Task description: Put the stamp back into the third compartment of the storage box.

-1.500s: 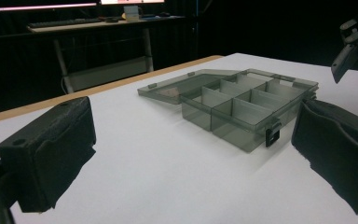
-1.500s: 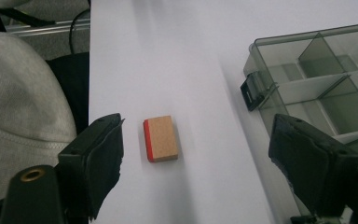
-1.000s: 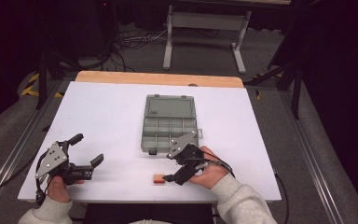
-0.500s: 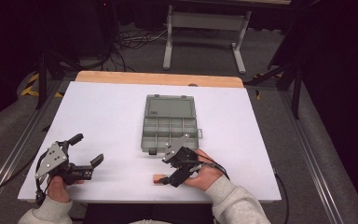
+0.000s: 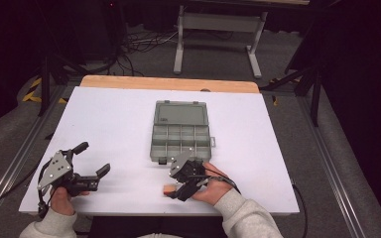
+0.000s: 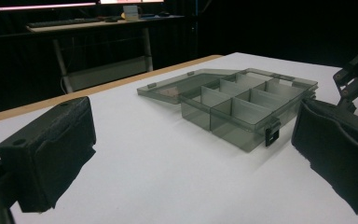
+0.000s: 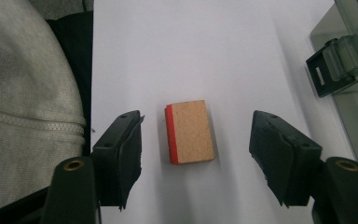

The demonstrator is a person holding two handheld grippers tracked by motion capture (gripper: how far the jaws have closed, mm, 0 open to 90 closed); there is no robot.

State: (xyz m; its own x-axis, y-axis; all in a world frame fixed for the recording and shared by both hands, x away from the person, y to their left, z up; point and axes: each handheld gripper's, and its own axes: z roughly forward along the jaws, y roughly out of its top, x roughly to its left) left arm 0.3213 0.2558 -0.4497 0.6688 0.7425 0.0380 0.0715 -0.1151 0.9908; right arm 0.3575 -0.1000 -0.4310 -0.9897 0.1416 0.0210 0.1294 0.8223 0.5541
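Two tongs, right tongs point(image 7: 196, 158) closing around one block point(image 7: 189, 132), one box point(image 5: 181, 131)

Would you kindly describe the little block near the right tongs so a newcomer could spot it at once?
Start at the white table and find the grey compartment box lying open at its middle. Just nearer the person, between the right tongs, which are closing without touching it, lies the small block: tan-topped with one red edge.

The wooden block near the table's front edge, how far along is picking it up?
Done: the organizer box lies open on the table. In hand: the right tool straddles the wooden block, its jaws have just been closing but the pads stand clear of it. The left tool waits open. Left: grip and lift, probably into a compartment.
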